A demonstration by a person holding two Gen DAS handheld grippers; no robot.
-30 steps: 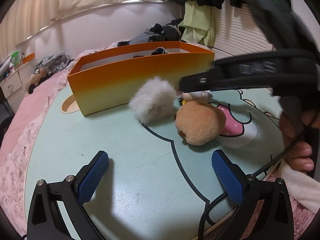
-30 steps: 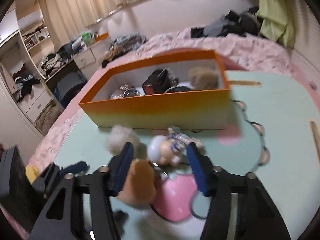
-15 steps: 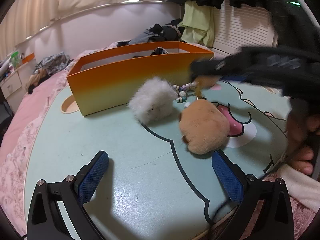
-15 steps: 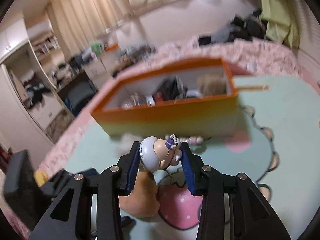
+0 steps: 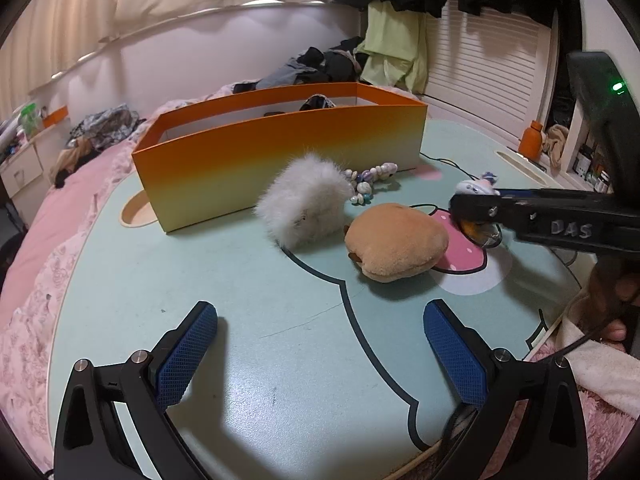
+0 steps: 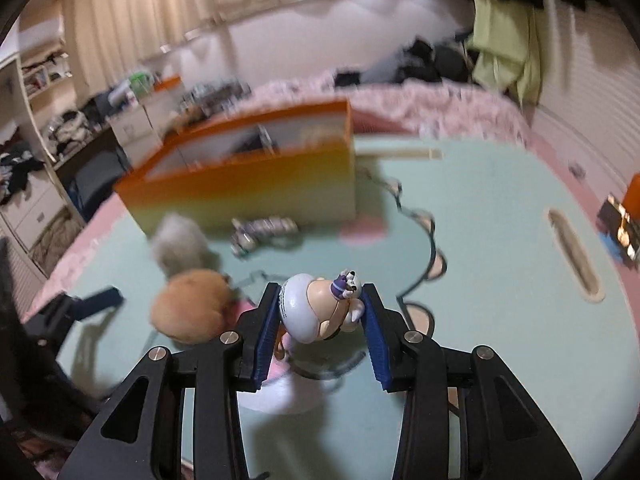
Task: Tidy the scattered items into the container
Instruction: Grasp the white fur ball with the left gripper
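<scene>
The small doll (image 6: 320, 306) is now sitting pinched between the blue pads of the right claw (image 6: 322, 320), and it is hanging clear of the surface (image 5: 248, 320) rather than lying among the other toys as it was a second ago. Those jaws have just been closing, and the doll is the thing caught between them (the pads are pressing on both its sides). In the left wrist view the same doll (image 5: 478, 189) is peeking out above the dark tip of the right claw (image 5: 476, 208), over the pink patch of the printed picture.

So one scattered item is picked up and is, by my reading, on its way to the orange box (image 5: 280, 148), which is standing at the far side of the surface with several things already lying inside.

Three items are still waiting outside it: the white fluffy ball (image 5: 306, 200) just in front of the box wall, the string of beads (image 5: 370, 180) beside it, and the tan plush toy (image 5: 396, 242) nearest the right claw.

The left claw (image 5: 320, 344) is hovering with its jaws standing wide apart and nothing between them, well short of the toys, and it has not shifted.
</scene>
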